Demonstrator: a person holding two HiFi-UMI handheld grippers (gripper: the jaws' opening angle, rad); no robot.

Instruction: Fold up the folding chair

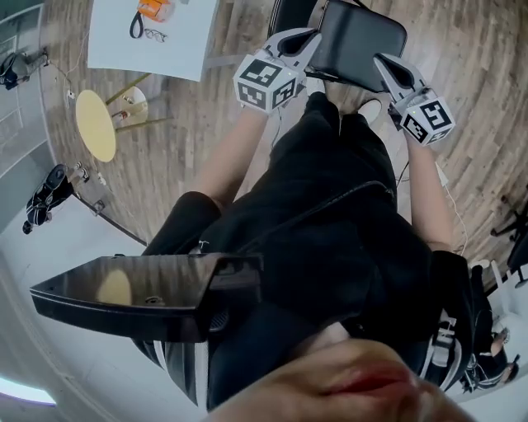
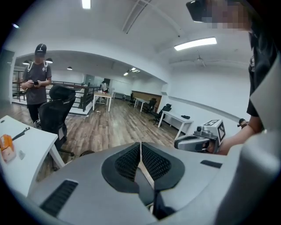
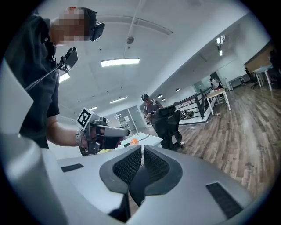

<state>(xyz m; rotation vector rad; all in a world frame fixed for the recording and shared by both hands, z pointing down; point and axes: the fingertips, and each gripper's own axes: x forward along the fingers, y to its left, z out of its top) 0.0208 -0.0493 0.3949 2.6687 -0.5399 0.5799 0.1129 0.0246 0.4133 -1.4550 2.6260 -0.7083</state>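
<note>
- In the head view, the folding chair (image 1: 363,37) sits at the top centre of the frame, a black panel on the wood floor (image 1: 462,49) just ahead of my operator's legs.
- The left gripper (image 1: 310,36) reaches to the chair's left edge at upper centre. Its own view shows the left gripper (image 2: 140,145) with pads pressed nearly together and nothing between them.
- The right gripper (image 1: 383,61) comes in at the chair's right edge. In its own view the right gripper (image 3: 142,150) is also drawn narrow, with only a slim slit and nothing in it.
- I cannot tell whether either tip touches the chair.
- A white table (image 1: 181,45) with an orange object (image 1: 154,8) lies at upper left, and a round yellow stool (image 1: 95,124) is below it.
- Across the room, a person (image 2: 37,81) stands behind an office chair (image 2: 57,110).
</note>
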